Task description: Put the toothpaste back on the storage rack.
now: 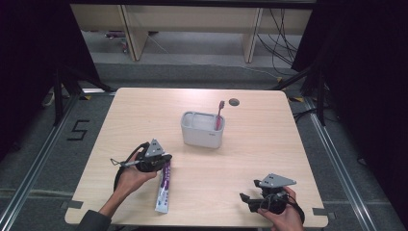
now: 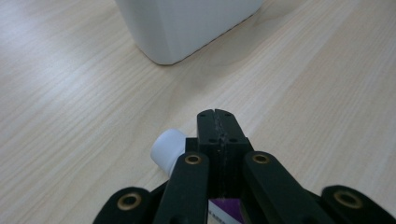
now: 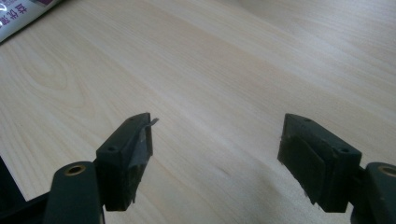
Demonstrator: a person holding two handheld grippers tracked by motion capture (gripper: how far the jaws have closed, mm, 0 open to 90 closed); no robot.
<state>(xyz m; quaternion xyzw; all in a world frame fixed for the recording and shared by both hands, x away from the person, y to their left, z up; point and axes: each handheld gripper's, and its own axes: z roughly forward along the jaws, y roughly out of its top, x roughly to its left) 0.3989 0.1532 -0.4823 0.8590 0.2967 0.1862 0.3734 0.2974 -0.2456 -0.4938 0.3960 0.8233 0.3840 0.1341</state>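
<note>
Both my grippers sit low over the table (image 1: 250, 159) — left gripper (image 2: 216, 122) clamped on the toothpaste tube (image 1: 163, 187) near the white holder (image 1: 202, 129), right gripper (image 3: 215, 158) spread wide, holding nothing.

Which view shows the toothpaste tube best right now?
The high view: the whole toothpaste tube lies beside the left gripper. The left gripper view catches its white cap; the right gripper view, a printed corner.
</note>
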